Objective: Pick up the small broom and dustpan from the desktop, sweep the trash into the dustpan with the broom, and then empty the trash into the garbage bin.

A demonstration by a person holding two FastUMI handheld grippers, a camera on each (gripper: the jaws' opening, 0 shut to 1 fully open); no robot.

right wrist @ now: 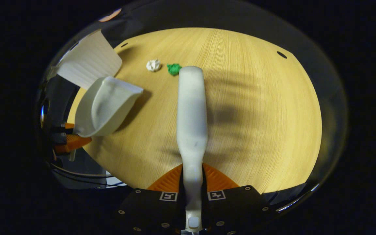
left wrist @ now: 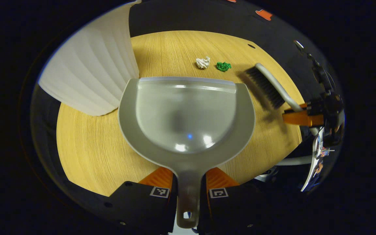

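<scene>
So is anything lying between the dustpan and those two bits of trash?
Nothing visible: bare table separates the dustpan lip from the white scrap and green scrap. The broom hangs off to the side.

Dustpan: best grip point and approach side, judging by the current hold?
Grip the narrow flat handle, coming from the rear, opposite the open lip. The dustpan has a wide, curved scoop that no two fingers can span. The left gripper already pinches the handle this way, lip towards the white and green scraps.

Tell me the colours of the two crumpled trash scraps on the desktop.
One white scrap, one green scrap; clearest in the left gripper view.
</scene>
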